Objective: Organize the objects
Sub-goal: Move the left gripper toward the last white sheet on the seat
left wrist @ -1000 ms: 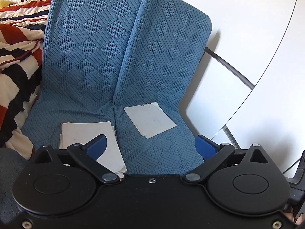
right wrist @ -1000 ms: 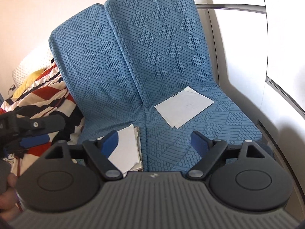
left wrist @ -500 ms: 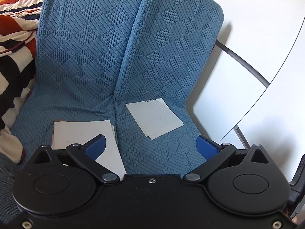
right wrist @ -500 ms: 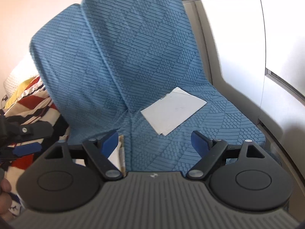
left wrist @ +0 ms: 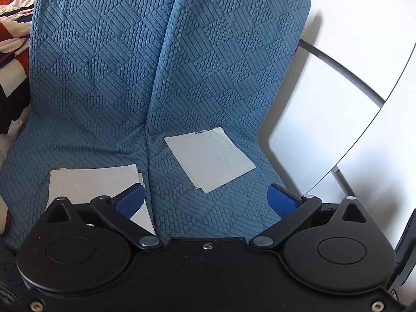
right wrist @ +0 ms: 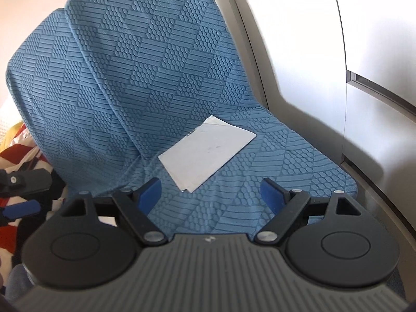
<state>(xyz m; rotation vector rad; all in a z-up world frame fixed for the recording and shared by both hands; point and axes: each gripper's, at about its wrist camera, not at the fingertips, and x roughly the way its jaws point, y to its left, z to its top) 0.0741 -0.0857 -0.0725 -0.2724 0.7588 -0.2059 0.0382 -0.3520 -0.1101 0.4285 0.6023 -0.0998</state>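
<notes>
A few white sheets [left wrist: 209, 160] [right wrist: 206, 153] lie loosely stacked on the right blue seat cushion [left wrist: 234, 202] [right wrist: 299, 156]. A thicker pile of white papers [left wrist: 91, 182] rests on the left cushion, partly hidden behind my left gripper's blue left pad. My left gripper [left wrist: 205, 199] hovers open above the front of the seat, nothing between its pads. My right gripper [right wrist: 212, 192] is open too, just short of the sheets' near corner. The left gripper's fingers [right wrist: 23, 206] show at the left edge of the right wrist view.
Two blue quilted back cushions [left wrist: 166, 52] rise behind the seats. A striped red, black and white blanket [left wrist: 10, 52] lies to the left. White panels [left wrist: 351, 130] [right wrist: 377, 39] with a grey rail [left wrist: 340, 72] stand close on the right.
Both grippers have come down and forward toward the seat; the sheets and cushions appear larger and nearer. The left paper pile has slipped out of the right wrist view. Jaws unchanged.
</notes>
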